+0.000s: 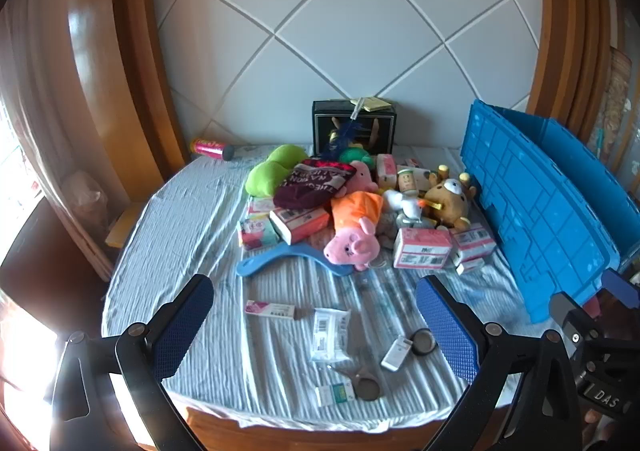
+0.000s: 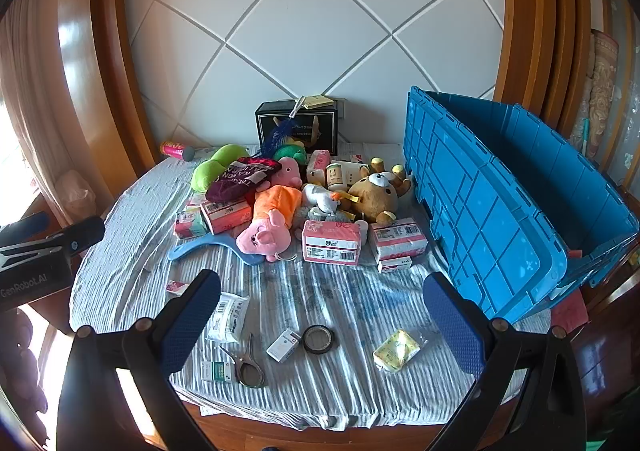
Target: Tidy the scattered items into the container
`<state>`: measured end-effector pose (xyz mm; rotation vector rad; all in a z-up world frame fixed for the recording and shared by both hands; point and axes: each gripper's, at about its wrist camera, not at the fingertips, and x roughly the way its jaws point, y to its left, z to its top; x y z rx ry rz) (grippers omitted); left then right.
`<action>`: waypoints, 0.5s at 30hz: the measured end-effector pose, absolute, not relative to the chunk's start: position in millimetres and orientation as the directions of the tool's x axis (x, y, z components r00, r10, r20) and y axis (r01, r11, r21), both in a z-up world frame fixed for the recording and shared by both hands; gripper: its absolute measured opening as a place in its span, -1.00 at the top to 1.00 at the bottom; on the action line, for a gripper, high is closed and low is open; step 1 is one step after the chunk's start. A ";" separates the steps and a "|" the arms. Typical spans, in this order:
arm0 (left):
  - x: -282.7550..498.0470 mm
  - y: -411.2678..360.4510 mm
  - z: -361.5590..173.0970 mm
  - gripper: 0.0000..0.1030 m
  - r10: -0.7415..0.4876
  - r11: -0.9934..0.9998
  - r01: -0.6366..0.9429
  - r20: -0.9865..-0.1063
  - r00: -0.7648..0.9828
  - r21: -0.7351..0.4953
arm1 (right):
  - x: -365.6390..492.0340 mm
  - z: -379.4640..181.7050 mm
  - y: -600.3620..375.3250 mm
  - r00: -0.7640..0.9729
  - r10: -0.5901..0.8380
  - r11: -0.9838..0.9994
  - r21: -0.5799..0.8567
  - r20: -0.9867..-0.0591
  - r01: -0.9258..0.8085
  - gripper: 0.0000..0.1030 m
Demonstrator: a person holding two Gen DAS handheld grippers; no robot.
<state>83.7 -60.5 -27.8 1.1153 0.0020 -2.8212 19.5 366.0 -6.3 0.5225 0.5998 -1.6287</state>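
Note:
A blue plastic crate (image 2: 500,203) stands at the table's right side, also in the left wrist view (image 1: 536,203). A heap of items fills the middle: a pink pig plush (image 2: 266,237), a brown bear plush (image 2: 376,191), tissue packs (image 2: 332,243), a green plush (image 2: 218,167), a blue hanger (image 2: 212,247). Near the front lie a white wipes pack (image 2: 228,317), a small white box (image 2: 283,345), a black tape roll (image 2: 318,339), a yellow packet (image 2: 396,351) and scissors (image 2: 250,365). My left gripper (image 1: 316,331) and my right gripper (image 2: 322,325) are both open and empty above the front edge.
A black box (image 2: 298,127) stands at the back against the white tiled wall. A pink tube (image 2: 176,150) lies at the back left. The striped cloth (image 2: 132,251) covers the table. Wooden frames flank both sides. The left gripper's body (image 2: 36,251) shows at the left edge.

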 end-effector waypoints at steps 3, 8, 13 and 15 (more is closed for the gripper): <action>82.6 -60.7 -27.8 -0.99 -0.100 -0.994 0.103 -0.682 -0.724 0.036 | 19.0 -6.2 365.0 -0.137 -0.754 -0.104 -0.090 -0.643 0.991 -1.00; 80.1 -59.5 -28.4 -0.99 -0.097 -0.994 0.101 -0.686 -0.721 0.035 | 18.6 -6.2 361.5 -0.139 -0.753 -0.104 -0.092 -0.644 0.990 -1.00; 88.7 -53.9 -21.9 -0.99 -0.096 -0.995 0.085 -0.625 -0.775 0.048 | 17.3 -6.7 360.3 -0.141 -0.751 -0.105 -0.093 -0.645 0.990 -1.00; 91.2 -49.9 -19.8 -0.98 -0.082 -0.997 0.063 -0.612 -0.787 0.053 | 17.3 -6.7 360.4 -0.140 -0.751 -0.105 -0.093 -0.645 0.990 -1.00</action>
